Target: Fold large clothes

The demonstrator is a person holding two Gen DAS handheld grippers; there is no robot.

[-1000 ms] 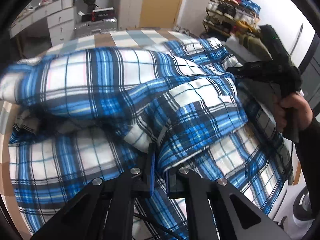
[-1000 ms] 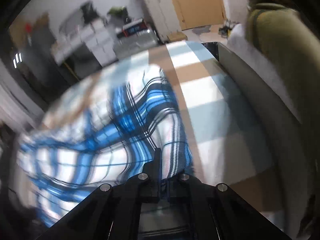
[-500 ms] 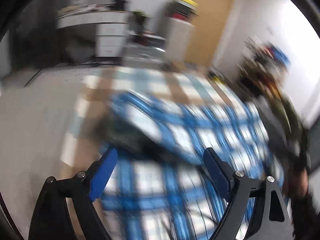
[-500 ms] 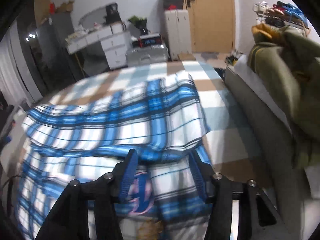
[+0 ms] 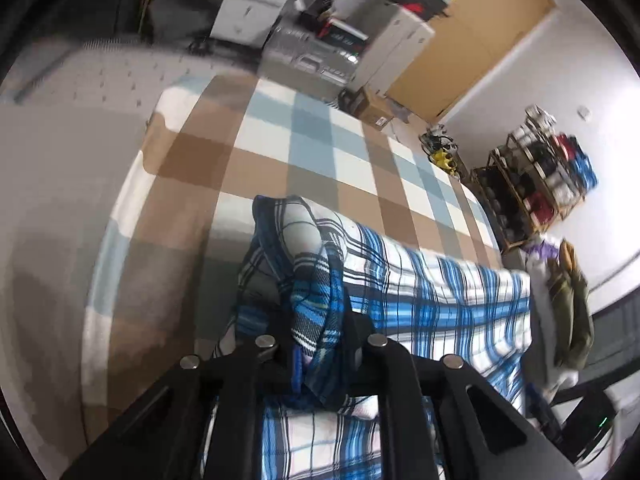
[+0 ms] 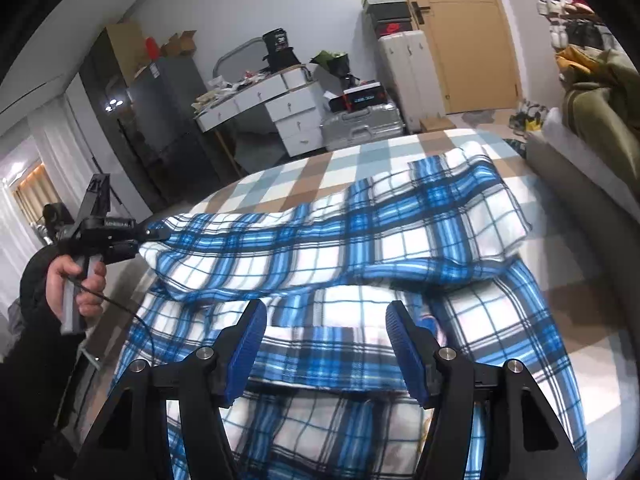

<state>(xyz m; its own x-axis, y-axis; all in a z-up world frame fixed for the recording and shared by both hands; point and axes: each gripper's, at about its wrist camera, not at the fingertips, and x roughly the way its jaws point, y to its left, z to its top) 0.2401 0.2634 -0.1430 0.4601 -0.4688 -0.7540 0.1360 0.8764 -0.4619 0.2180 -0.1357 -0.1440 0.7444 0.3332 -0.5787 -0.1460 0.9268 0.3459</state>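
A large blue-and-white plaid garment (image 6: 360, 232) lies on a bed (image 6: 280, 176), folded over itself in a long band. My left gripper (image 5: 316, 352) is shut on a bunched end of the plaid cloth (image 5: 440, 300), held above the checked bedsheet (image 5: 320, 152). The right wrist view shows that left gripper (image 6: 154, 234) at the band's left end, with a person's hand (image 6: 76, 280) on its handle. My right gripper (image 6: 326, 354) hovers over the near part of the garment. Its jaws are opening, and no cloth is pinched between the blue pads (image 6: 248, 352).
A grey sofa (image 6: 580, 184) with an olive coat (image 6: 600, 92) runs along the bed's right side. Beyond the bed's far end stand a white drawer desk (image 6: 288, 108), a silver suitcase (image 6: 360, 126) and a wooden door (image 6: 468, 32). A shoe rack (image 5: 540, 184) stands by the wall.
My left gripper let go of the fold, swung left and shut on the cloth's left end. My right gripper released the cloth edge, opened and drew back.
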